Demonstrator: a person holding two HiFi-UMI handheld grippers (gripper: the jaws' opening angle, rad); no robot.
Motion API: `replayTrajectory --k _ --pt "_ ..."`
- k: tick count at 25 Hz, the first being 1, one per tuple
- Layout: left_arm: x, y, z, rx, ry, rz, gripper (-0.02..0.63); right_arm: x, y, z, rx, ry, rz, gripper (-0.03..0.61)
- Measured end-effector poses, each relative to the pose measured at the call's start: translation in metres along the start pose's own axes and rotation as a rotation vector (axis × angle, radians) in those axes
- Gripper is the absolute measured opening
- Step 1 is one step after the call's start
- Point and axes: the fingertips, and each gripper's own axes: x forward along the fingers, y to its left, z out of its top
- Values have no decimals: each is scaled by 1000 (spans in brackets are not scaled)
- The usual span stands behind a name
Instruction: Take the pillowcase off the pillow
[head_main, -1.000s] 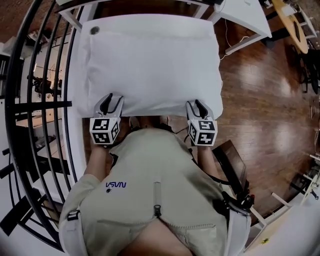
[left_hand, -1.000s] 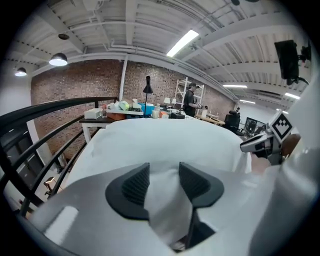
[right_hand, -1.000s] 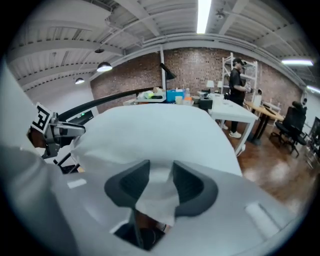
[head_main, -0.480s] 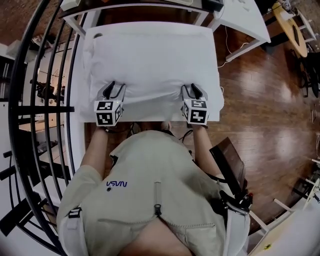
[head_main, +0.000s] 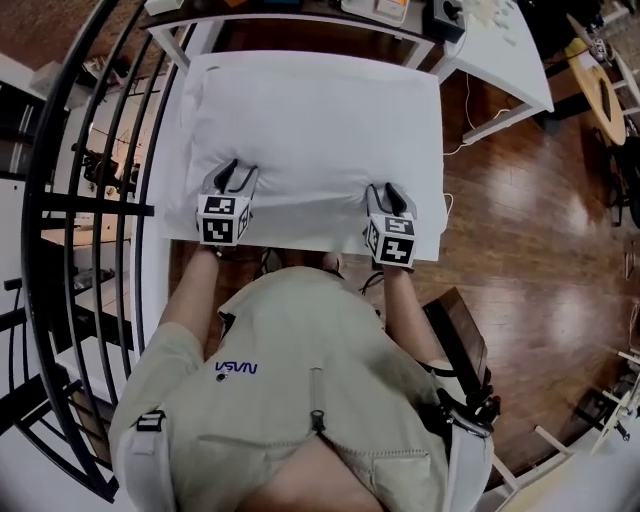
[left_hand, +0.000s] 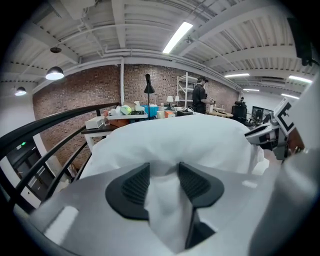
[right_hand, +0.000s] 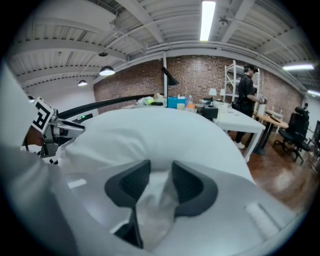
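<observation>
While my left gripper (head_main: 236, 172) and right gripper (head_main: 386, 192) each clench a fold of the pillowcase (head_main: 300, 205) at the near edge of the pillow (head_main: 315, 115) on the white table (head_main: 172, 225), I should draw both back evenly. I may be pinching stuffing too, so gently.

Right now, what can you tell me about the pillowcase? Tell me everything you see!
The pillowcase is plain white, soft-looking cloth, a bit wrinkled. It covers a puffy pillow that lies on the white table. Its near edge looks flatter and points toward the person. The left gripper and right gripper each pinch a fold of it between their fingers, one toward each near corner.
</observation>
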Motion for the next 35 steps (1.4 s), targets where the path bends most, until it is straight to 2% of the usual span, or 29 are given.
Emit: replayTrajectory --k 2,3,5,6,11,15,18,21,27,33,35 --pt "-10 0 5 8 -41 47 189 -3 -1 2 5 -11 14 150" --pt "-17 0 9 8 -68 78 165 -6 -2 3 7 -18 21 150" --pt "-33 0 17 -6 -118 138 76 -13 -3 8 10 -40 29 150" --pt "-41 0 20 -17 -136 160 57 -18 -2 11 12 -54 34 150" --pt "-78 5 19 -62 -172 256 8 -32 15 32 -15 -142 100 149" --pt "-102 8 15 -116 -183 334 6 -36 42 51 -85 -204 208 149" --pt "-120 6 16 -118 -208 368 6 -33 64 62 -144 -229 278 143" --pt "-136 14 14 -110 -245 370 6 -28 94 74 -187 -247 315 121" --pt "-150 62 -2 -141 -288 334 6 -24 168 92 -254 -273 346 108" --pt "-148 124 -34 -202 -245 252 7 -10 270 101 -343 -230 403 113" --pt "-142 137 -47 -207 -216 206 40 -5 305 97 -379 -206 421 115"
